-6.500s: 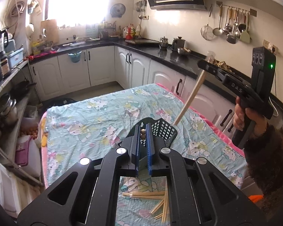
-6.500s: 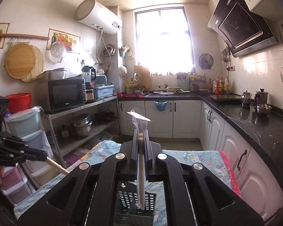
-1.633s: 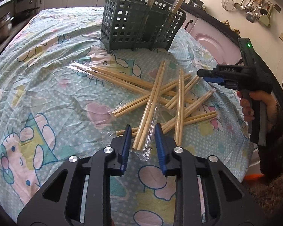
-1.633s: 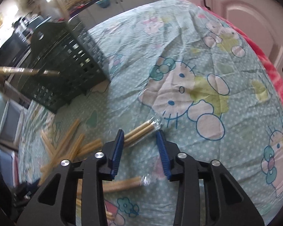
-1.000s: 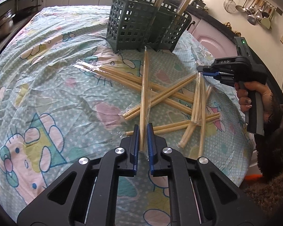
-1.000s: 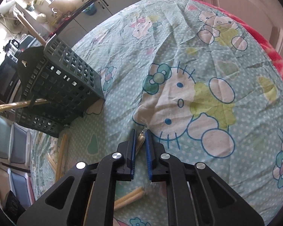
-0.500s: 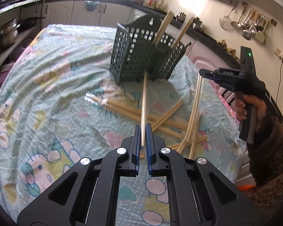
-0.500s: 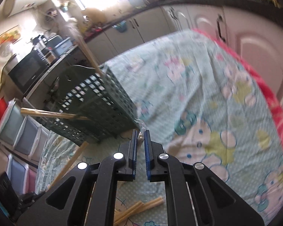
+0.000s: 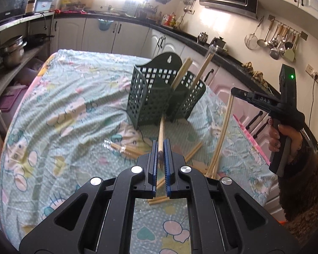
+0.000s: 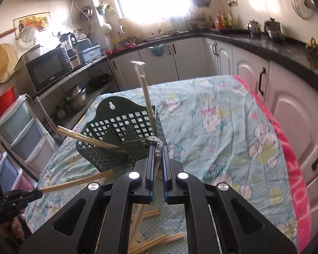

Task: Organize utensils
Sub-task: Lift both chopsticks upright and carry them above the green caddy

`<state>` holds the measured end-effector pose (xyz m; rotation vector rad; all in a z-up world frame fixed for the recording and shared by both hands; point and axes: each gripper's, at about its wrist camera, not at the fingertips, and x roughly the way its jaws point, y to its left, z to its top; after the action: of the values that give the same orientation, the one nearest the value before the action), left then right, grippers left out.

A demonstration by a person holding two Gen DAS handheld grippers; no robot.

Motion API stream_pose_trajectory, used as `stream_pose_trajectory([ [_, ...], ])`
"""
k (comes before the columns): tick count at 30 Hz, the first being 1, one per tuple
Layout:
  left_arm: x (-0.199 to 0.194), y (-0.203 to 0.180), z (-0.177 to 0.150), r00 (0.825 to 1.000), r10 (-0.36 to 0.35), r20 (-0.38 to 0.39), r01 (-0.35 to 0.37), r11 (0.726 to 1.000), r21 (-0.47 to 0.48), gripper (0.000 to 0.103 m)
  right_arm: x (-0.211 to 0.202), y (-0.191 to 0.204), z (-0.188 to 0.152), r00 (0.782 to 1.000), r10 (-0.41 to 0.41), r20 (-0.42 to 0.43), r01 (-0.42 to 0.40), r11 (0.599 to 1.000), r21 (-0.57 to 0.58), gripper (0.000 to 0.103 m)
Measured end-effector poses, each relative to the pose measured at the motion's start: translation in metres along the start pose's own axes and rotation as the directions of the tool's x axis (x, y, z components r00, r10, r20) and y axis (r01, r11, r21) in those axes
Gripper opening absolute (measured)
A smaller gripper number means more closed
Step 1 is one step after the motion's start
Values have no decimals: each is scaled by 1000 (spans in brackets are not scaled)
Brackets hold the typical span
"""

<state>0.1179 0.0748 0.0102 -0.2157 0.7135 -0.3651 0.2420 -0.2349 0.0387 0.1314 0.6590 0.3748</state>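
Note:
A dark green slotted utensil basket point(image 9: 156, 97) point(image 10: 118, 131) stands on the cartoon-print tablecloth, with wrapped chopstick pairs point(image 9: 202, 69) point(image 10: 147, 97) leaning out of it. My left gripper point(image 9: 160, 147) is shut on a wrapped chopstick pair point(image 9: 161, 130) that points toward the basket's foot. My right gripper point(image 10: 158, 151) is shut on another wrapped pair point(image 10: 138, 218), held by its top end. In the left wrist view that pair point(image 9: 222, 135) hangs steeply from the right gripper point(image 9: 233, 91), right of the basket. Several loose pairs point(image 9: 127, 149) point(image 10: 159, 240) lie on the cloth.
The table's pink edge point(image 10: 294, 182) runs along white cabinets point(image 10: 290, 105) on the right. A shelf with pots point(image 9: 10, 50) and stacked plastic drawers point(image 10: 21, 131) stand to the left. A person's hand point(image 9: 286, 135) holds the right gripper.
Both grippers closed on chopstick pairs lying on the cloth and rose with them. The right pair now hangs almost upright, and the basket sits lower in both views.

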Motion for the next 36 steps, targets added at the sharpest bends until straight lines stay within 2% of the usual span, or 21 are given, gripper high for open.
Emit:
stream_pose_trajectory([
  [16,-31,-3,39,992,6,127,-8,1000,16,3,-27,26,19,996,29,85,-21,995,-93,6],
  [27,-39,-12,60,984,-8,179,1,999,39,3,-40,37,34,990,64,122,-49,992,-119,6],
  [36,-58,-22,94,966,-9,258,-10,997,70,3,-59,46,60,978,95,185,-71,989,-132,6],
])
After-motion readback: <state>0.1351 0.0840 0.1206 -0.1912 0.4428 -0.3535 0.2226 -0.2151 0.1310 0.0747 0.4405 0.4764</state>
